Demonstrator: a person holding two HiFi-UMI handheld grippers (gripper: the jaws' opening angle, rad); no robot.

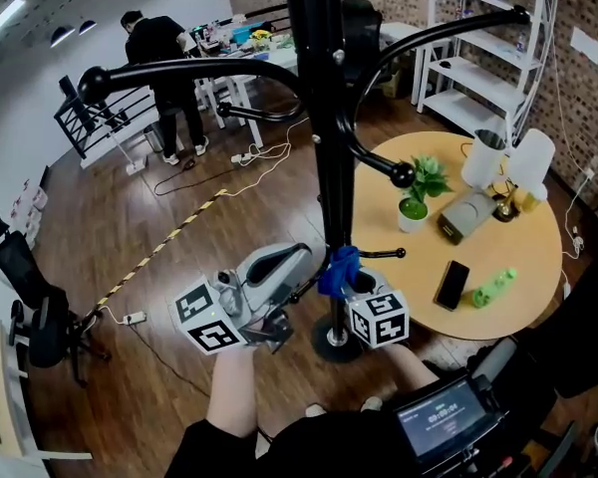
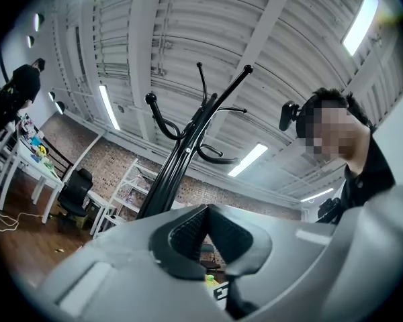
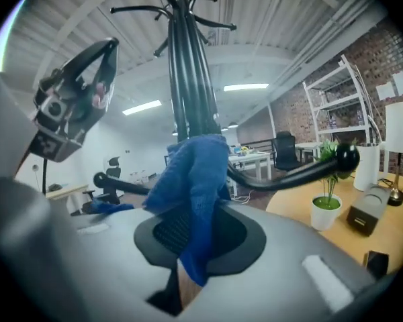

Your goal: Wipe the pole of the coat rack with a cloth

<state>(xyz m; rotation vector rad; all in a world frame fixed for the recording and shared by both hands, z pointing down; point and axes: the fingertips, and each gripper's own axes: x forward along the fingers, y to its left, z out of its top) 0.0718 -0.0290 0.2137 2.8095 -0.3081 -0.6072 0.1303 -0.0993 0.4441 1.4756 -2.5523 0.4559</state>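
Observation:
The black coat rack pole (image 1: 324, 118) rises at the middle of the head view from a round base (image 1: 331, 345) on the wood floor. A blue cloth (image 1: 337, 271) is pressed against the pole low down, just above the base. My right gripper (image 1: 343, 279) is shut on it. In the right gripper view the cloth (image 3: 195, 180) hangs between the jaws and touches the pole (image 3: 191, 92). My left gripper (image 1: 297, 257) sits left of the pole at about the same height, shut and holding nothing. Its view looks up along the pole (image 2: 171, 176).
A round wooden table (image 1: 518, 297) stands right of the rack with a potted plant (image 1: 417, 199), a phone (image 1: 451, 284), a green bottle (image 1: 492, 288) and lamps. A lower hook (image 1: 379, 255) juts out by the cloth. A person (image 1: 169, 78) stands at far desks; white shelves (image 1: 488, 48) at back right.

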